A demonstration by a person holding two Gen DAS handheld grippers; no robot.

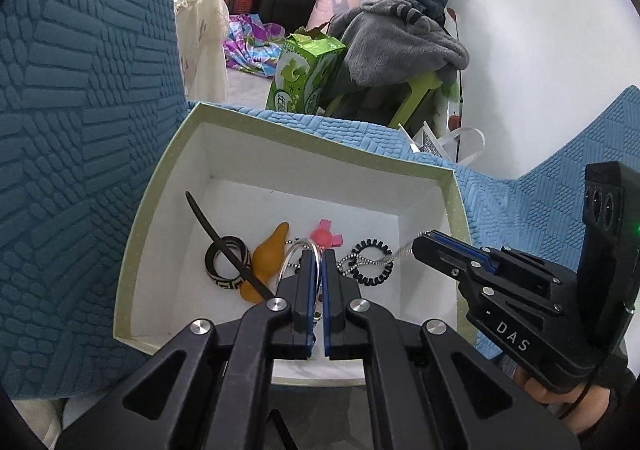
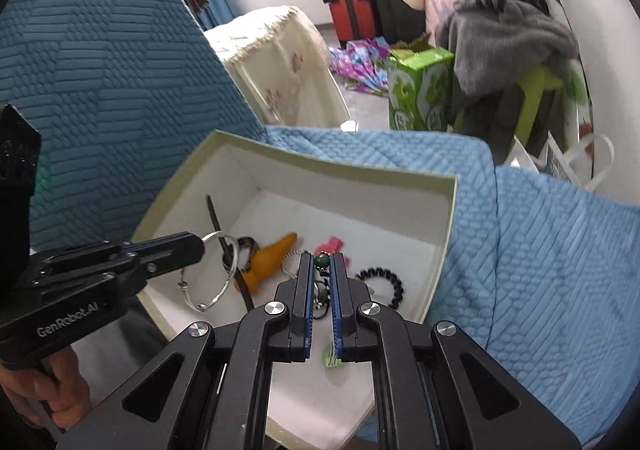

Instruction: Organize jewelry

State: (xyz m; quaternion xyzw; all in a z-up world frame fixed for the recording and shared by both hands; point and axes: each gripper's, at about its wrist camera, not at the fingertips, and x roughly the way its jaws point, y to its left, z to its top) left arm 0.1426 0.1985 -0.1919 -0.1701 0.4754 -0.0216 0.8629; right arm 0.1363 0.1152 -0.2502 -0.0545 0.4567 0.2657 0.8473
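A pale green box [image 1: 308,132] with a white inside sits on a blue quilted cover. In it lie a black patterned ring [image 1: 226,264], an orange piece [image 1: 268,264], a black stick [image 1: 224,246], a pink piece [image 1: 326,238] and a black coil hair tie [image 1: 370,264]. My left gripper [image 1: 319,252] is shut on a silver bangle [image 2: 216,274], held over the box. My right gripper [image 2: 320,256] is shut on a beaded chain with a green bead [image 2: 321,261]; the chain [image 1: 374,260] hangs from its tip in the left wrist view.
The blue quilted cover [image 2: 540,250] spreads right of the box, with a darker blue backrest [image 1: 80,110] on the left. Beyond stand a green carton [image 1: 304,74], a heap of clothes [image 1: 392,18], red suitcases [image 2: 354,14] and a cream covered box [image 2: 280,58].
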